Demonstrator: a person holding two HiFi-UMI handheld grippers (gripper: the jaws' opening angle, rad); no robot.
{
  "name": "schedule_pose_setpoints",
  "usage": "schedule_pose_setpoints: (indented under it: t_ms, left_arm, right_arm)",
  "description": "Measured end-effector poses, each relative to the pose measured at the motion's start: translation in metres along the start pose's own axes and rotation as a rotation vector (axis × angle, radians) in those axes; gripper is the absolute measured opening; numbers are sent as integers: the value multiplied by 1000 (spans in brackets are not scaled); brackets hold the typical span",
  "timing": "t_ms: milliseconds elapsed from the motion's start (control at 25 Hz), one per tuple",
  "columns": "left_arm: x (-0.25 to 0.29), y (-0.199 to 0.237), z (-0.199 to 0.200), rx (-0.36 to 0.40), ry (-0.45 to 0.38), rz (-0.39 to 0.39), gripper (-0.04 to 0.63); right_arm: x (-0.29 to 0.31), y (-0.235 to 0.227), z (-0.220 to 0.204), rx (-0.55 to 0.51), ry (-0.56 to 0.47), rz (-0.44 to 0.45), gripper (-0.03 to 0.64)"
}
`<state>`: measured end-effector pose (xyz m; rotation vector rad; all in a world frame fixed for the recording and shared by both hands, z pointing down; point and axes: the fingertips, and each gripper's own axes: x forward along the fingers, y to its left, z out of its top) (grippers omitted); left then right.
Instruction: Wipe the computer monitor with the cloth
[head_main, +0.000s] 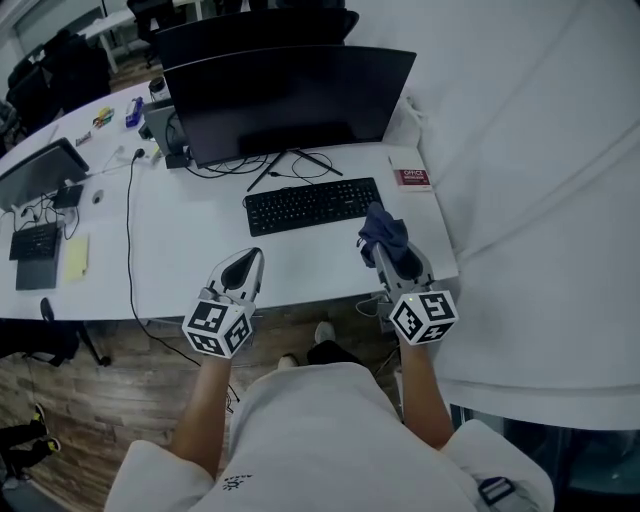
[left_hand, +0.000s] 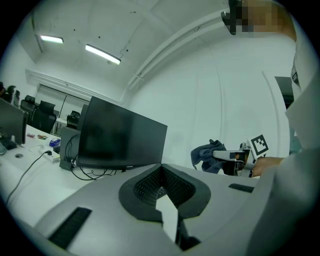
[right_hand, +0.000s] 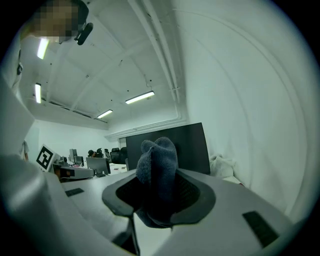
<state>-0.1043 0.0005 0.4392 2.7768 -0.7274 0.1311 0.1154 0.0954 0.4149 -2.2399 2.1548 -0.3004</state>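
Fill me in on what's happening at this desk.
A person at a white desk holds a gripper in each hand. The right gripper is shut on a dark blue cloth, held by the right end of the keyboard. The left gripper is shut and empty, near the desk's front edge. The black monitor stands behind the keyboard, and the cloth has not reached it yet.

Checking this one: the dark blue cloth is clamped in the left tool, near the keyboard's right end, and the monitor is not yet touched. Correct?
Not quite. The cloth is clamped in the right tool, as the right gripper view shows; the left tool holds nothing. The rest stands: the cloth is near the right end of the keyboard, and the monitor is not yet touched.
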Motion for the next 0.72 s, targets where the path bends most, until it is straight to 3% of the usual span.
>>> schedule_pose_setpoints:
  t_ms: [360,720]
  left_arm:
    - [-2,-18,12,-9,-39,7,6]
    - [15,-52,13,-8,-20,23,6]
  right_arm:
    - [-17,7,7,-51,-6,36,155]
    - [-35,-12,7,-75,39,81,155]
